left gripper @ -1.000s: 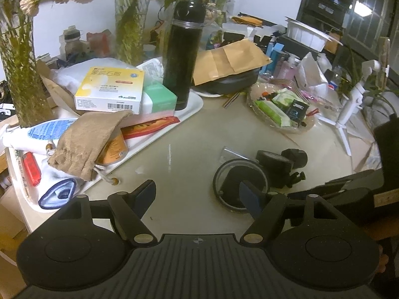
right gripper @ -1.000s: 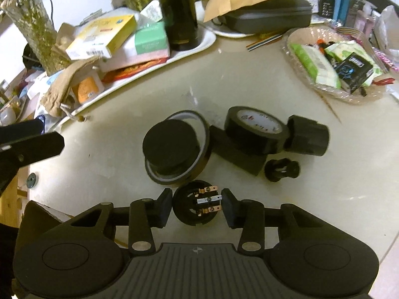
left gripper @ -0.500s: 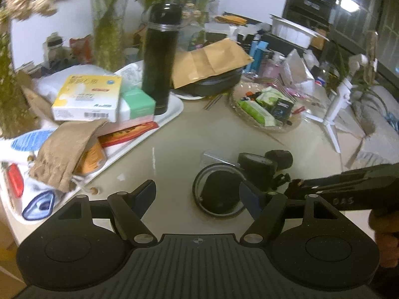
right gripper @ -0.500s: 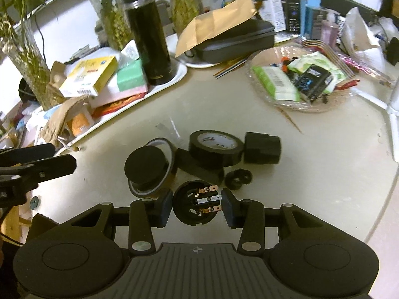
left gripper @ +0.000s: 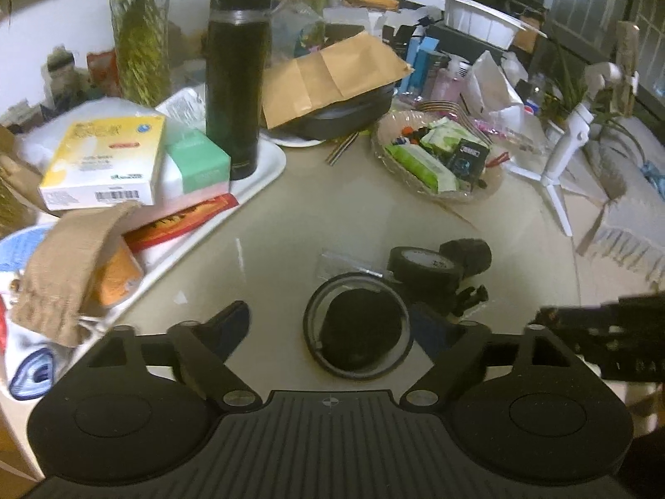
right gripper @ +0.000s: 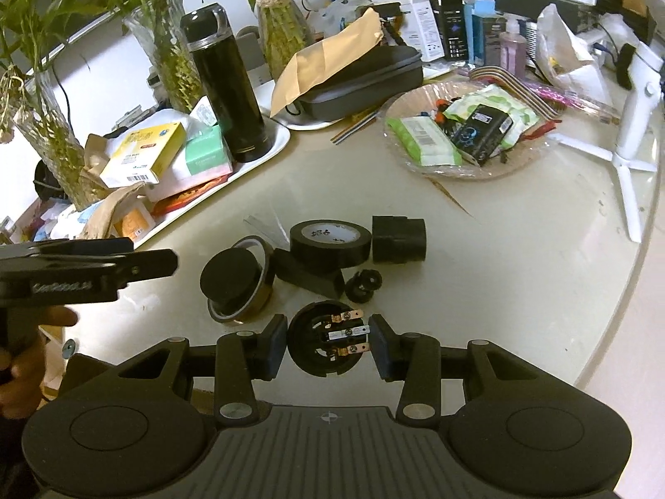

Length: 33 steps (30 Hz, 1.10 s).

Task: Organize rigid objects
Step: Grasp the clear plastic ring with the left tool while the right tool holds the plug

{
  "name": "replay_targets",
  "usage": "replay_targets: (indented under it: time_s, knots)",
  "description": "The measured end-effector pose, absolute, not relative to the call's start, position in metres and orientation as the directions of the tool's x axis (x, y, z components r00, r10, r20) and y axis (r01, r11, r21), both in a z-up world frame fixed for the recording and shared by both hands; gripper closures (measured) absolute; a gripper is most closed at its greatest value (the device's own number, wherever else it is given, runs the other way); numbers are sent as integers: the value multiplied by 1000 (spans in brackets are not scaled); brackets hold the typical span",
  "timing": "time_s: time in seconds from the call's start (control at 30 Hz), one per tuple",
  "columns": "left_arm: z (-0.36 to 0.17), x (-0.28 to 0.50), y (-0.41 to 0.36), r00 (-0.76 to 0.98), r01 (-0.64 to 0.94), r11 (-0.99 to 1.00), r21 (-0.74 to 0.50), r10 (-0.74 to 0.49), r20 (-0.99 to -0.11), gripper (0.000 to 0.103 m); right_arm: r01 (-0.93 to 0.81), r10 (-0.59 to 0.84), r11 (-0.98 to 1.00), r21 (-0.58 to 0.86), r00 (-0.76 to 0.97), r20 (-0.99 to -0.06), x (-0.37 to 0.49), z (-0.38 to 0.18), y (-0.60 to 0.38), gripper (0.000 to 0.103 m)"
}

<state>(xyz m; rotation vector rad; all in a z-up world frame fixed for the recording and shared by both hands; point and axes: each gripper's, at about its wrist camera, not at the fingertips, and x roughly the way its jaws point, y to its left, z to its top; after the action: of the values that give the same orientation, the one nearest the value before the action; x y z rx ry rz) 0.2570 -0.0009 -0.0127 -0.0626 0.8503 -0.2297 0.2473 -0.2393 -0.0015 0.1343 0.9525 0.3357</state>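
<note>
Plug [right gripper: 326, 343], a round black one with three metal prongs facing us, sits clamped between the pads of our right tongs [right gripper: 328, 345], lifted clear of the desk [right gripper: 519, 291]. Below and beyond it lie the other black parts, grouped close together: a flat cap [right gripper: 230, 278] resting inside a thin ring [right gripper: 257, 291], a tape roll [right gripper: 330, 243] leaning on a dark wedge [right gripper: 309, 276], a squat block [right gripper: 399, 239] just beside the tape, and a small knob [right gripper: 363, 285] nearest the plug.

Our left tongs [left gripper: 332, 328] are opening, with nothing pressed between the pads; the cap [left gripper: 361, 332] and ring [left gripper: 318, 349] show on the desk [left gripper: 291, 224] in the gap between them. The tape [left gripper: 424, 266] and block [left gripper: 467, 251] lie just past that. In the right wrist view the left tongs [right gripper: 137, 266] come in from the left edge, held by a hand [right gripper: 20, 374].

Farther back, a white tray [left gripper: 266, 174] carries a black flask [left gripper: 235, 79] standing upright, a yellow box [left gripper: 104, 162] and a green box [left gripper: 199, 162]. A glass dish [left gripper: 478, 195] of packets stands to the right of it.
</note>
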Motion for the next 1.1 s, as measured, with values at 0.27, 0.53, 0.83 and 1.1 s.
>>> replay_targets:
  time_s: [0.27,0.53,0.83,1.1]
  knots:
    - [-35,293,16,532,43,943,-330,-301,-791,9,-220,354,935,277,541,-763,246,2,-243,58]
    - [-61,321,11,411,29,920,-391,-367,-834,9,-214,362,932,292,537,-762,249,1,-247,58]
    - [-77,332,3,349,31,907,-420,-403,-846,9,-204,371,929,310,535,-759,250,0,-252,58]
    - [-80,332,-3,350,21,912,-409,-390,-852,9,-209,381,925,319,530,-758,250,0,-251,58]
